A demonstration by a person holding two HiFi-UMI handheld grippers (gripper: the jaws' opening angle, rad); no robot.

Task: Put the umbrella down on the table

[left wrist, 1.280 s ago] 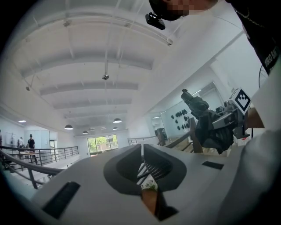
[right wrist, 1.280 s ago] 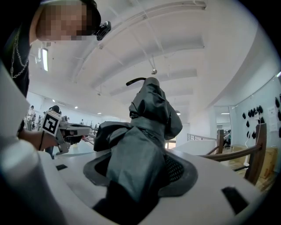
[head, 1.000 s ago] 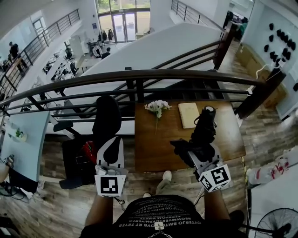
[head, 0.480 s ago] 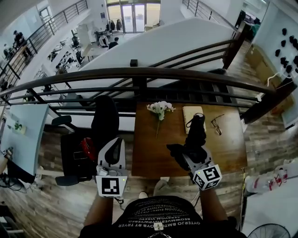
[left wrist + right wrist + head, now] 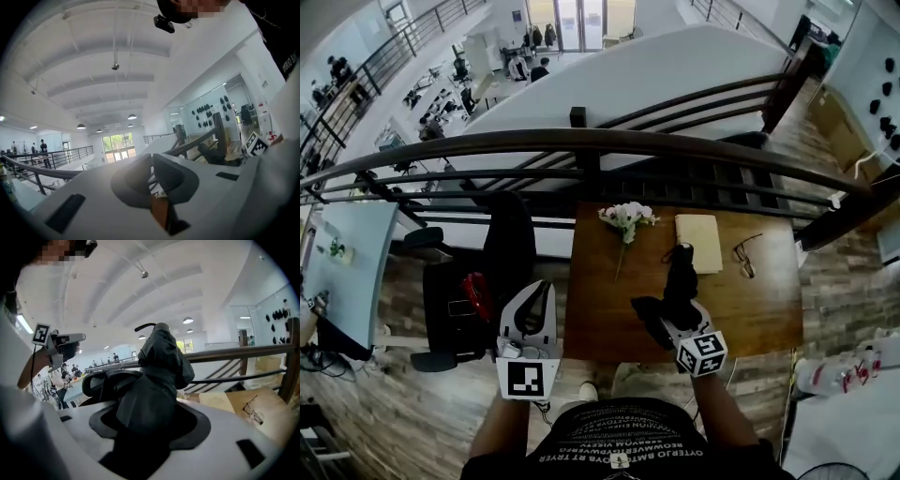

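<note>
A black folded umbrella stands tilted over the brown wooden table, its strap end pointing away from me. My right gripper is shut on the umbrella's lower part, and loose fabric bulges out to the left of the jaws. In the right gripper view the umbrella fills the space between the pads of the right gripper. I cannot tell whether the umbrella touches the tabletop. My left gripper hangs left of the table, shut and holding nothing; its pads meet in the left gripper view.
On the table's far side lie a bunch of white flowers, a cream notebook and a pair of glasses. A dark railing runs behind the table. Left of it stands a black chair with a red item.
My right gripper has sunk toward the tabletop with the umbrella, which now leans lower. The left gripper has dropped slightly. The glasses have come into sight.
</note>
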